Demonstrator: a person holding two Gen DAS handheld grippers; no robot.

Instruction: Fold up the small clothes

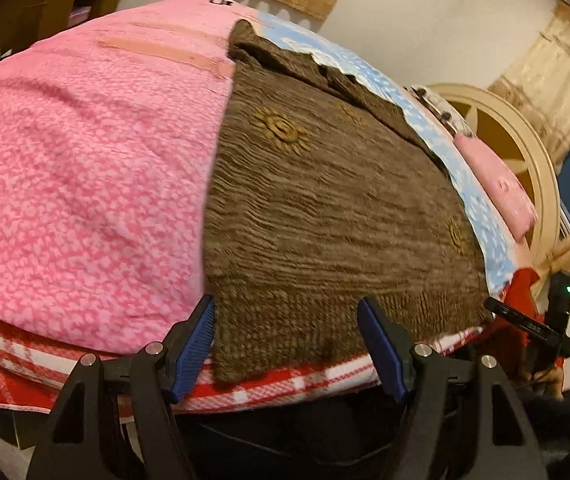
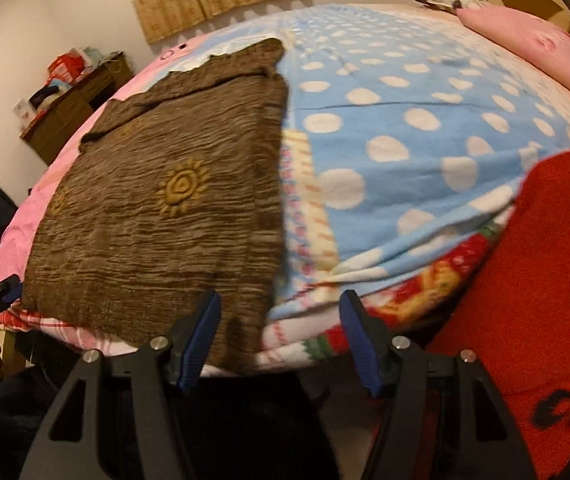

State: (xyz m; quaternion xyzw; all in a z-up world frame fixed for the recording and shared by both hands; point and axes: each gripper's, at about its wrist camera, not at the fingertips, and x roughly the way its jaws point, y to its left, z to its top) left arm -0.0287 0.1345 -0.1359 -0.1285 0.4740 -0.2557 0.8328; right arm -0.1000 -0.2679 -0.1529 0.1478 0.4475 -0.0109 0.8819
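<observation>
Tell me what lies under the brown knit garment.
The brown knit garment rests on a pink blanket and a blue dotted blanket; what lies beneath its middle is covered.

Both grippers share one build: the left gripper [image 1: 287,334] and right gripper [image 2: 281,330] have black, angular fingers with triangular cut-outs, round silver screw heads at the pivots, and ribbed blue pads [image 1: 195,344] on the inner faces.

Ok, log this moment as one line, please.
stage: start of fold | brown garment: flat on bed | left gripper: open, at near hem | right gripper: opening, at near corner, nothing held
</observation>
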